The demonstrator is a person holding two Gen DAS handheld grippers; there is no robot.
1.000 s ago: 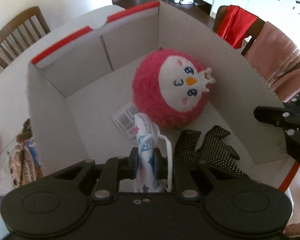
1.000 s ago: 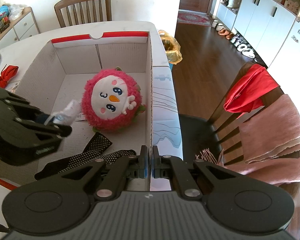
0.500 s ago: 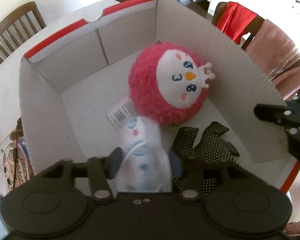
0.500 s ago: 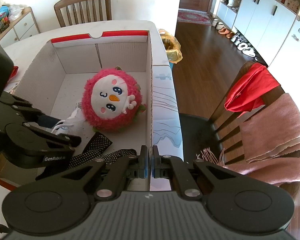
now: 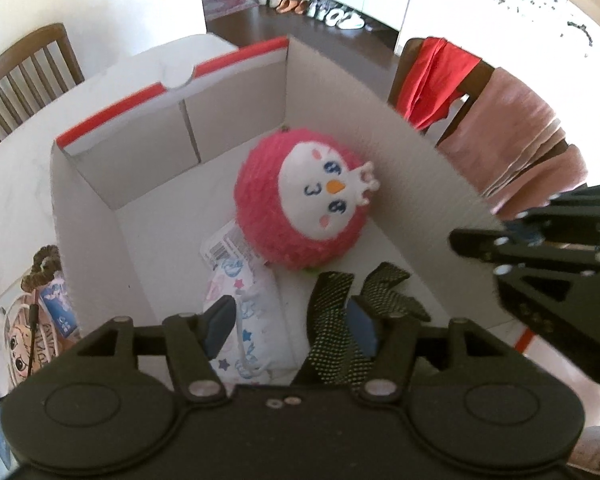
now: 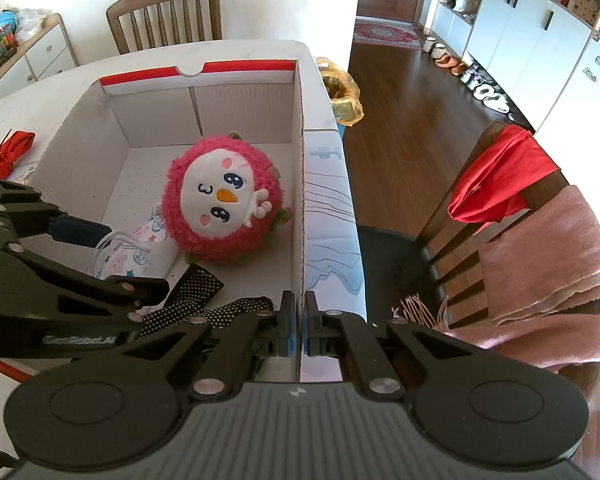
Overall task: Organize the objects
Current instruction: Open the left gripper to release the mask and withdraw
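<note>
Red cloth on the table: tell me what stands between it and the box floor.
Only the box's left wall. The red cloth lies outside it on the table. Inside, the floor beyond that wall is bare; the plush, mask and dotted gloves sit farther in.

The left handheld black plastic two-finger gripper (image 5: 292, 326) has a broad matte body with two large round discs moulded into its top, angular linkage arms with triangular cut-outs, silver pivot screws, two small holes at the centre edge, and blue pads inside its fingers. The right handheld black plastic two-finger gripper (image 6: 299, 330) is built alike, with fine ribbing across its top and blue pads. Pale lettering, too blurred to read, runs along the left one's side.
</note>
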